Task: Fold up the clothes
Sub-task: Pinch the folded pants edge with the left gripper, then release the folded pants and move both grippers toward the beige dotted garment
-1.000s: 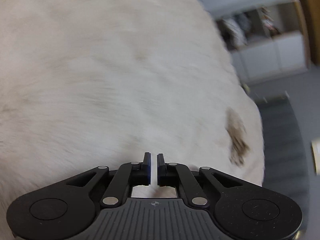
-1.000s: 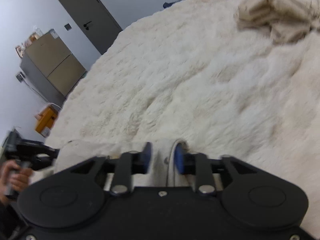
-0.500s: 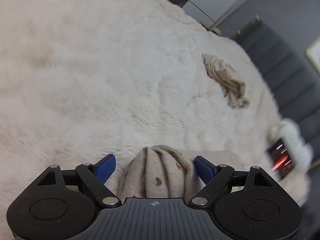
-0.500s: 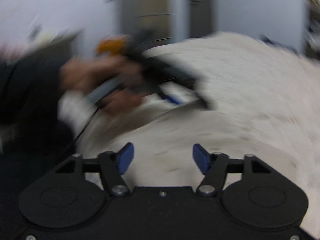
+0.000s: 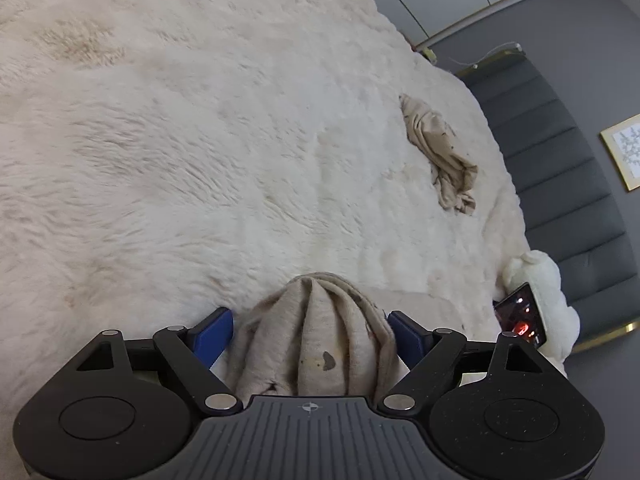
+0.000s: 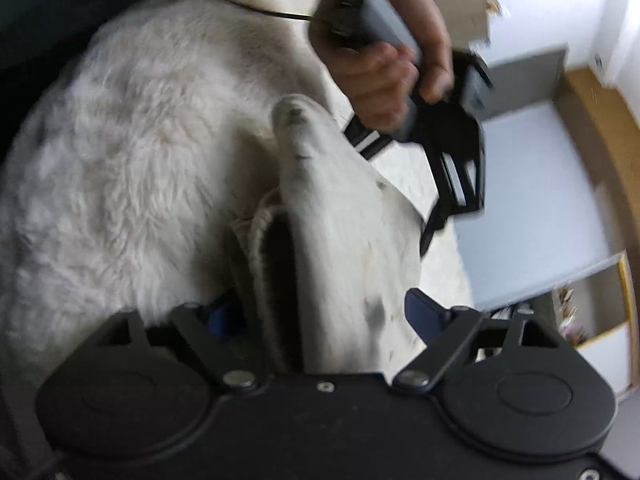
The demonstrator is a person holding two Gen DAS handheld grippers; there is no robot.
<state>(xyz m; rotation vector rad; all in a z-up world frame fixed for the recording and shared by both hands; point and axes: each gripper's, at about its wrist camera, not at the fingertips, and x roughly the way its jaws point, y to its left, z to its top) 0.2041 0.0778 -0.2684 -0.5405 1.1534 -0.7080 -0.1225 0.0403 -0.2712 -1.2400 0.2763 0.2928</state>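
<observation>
A beige garment (image 5: 316, 344) with small dark marks lies bunched on the white fluffy blanket (image 5: 200, 140). It sits between the blue pads of my left gripper (image 5: 308, 322), whose jaws are closing and stand wide, with a slim gap at the left pad (image 5: 214, 330). The right wrist view is blurred. There the same garment (image 6: 332, 208) runs as a raised fold between the fingers of my right gripper (image 6: 320, 310), whose jaws are opening, the right pad (image 6: 424, 314) clear of the cloth. A hand (image 6: 384, 64) holds the left gripper (image 6: 460, 160) just beyond the fold.
A second crumpled beige garment (image 5: 440, 152) lies farther out on the blanket. A lit phone (image 5: 520, 314) rests on a white plush toy (image 5: 540, 276) at the bed's edge, by the grey padded headboard (image 5: 560, 168). Cabinets (image 6: 540, 184) stand beyond the bed.
My left gripper went from shut to wide, and the garment came in between its pads. My right gripper let go of a cloth edge, rolled and swung round to face the left hand.
</observation>
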